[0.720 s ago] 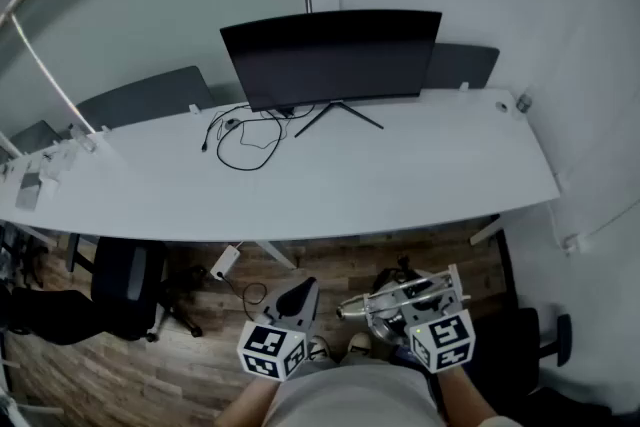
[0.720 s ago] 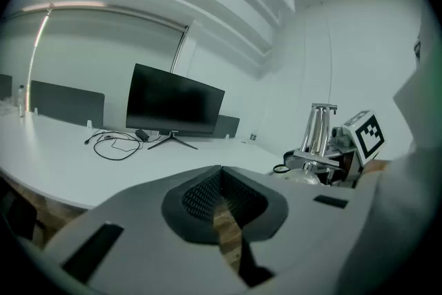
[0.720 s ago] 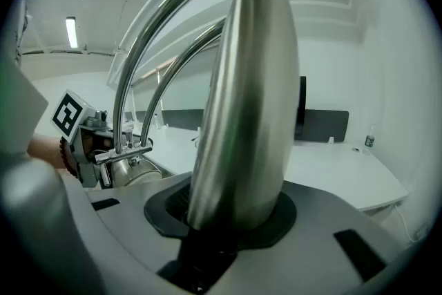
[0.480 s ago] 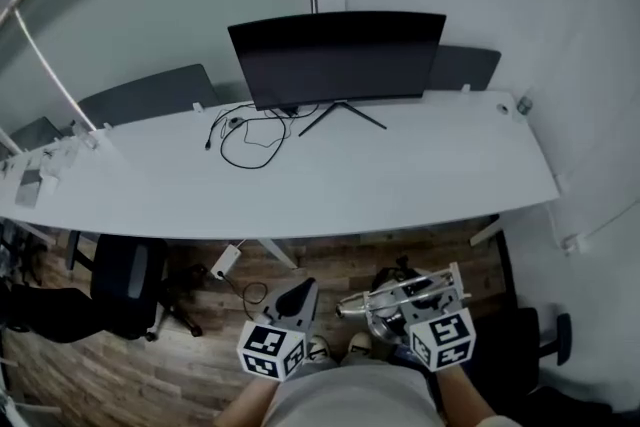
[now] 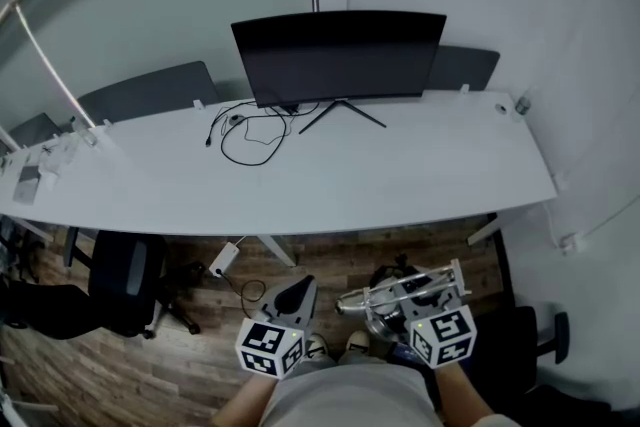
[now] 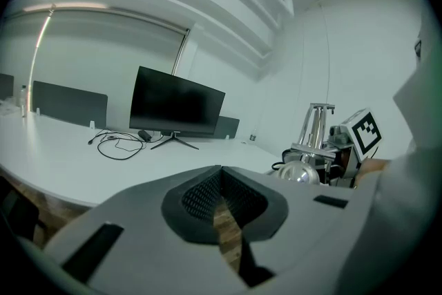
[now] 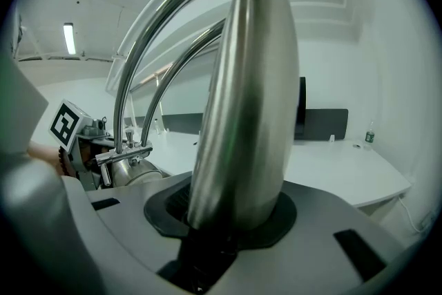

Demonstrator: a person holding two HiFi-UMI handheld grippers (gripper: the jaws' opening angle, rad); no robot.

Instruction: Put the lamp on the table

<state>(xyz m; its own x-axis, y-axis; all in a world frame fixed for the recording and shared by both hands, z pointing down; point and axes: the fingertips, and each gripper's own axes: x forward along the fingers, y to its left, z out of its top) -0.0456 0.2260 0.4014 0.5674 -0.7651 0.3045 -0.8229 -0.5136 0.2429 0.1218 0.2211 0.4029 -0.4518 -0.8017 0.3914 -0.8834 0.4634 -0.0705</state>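
A chrome lamp (image 5: 395, 300) with bent metal tubes is held low over the wood floor, in front of the long white table (image 5: 400, 177). My right gripper (image 5: 385, 307) is shut on the lamp; its thick polished stem (image 7: 242, 114) fills the right gripper view and rises from between the jaws of the gripper (image 7: 231, 214). My left gripper (image 5: 297, 293) hangs beside it to the left, shut with nothing held, jaws (image 6: 221, 175) meeting at the tips. The left gripper view shows the lamp (image 6: 304, 169) to the right and the table (image 6: 83, 162) ahead.
A black monitor (image 5: 340, 55) stands at the table's back middle, with a looped black cable (image 5: 245, 140) to its left. A small bottle (image 5: 522, 103) sits at the far right end. A black office chair (image 5: 125, 285) and a white adapter (image 5: 225, 262) are under the table's left part.
The head view has drifted slightly, so the monitor sits a little further right in the picture. Both grippers and the lamp keep the same places.
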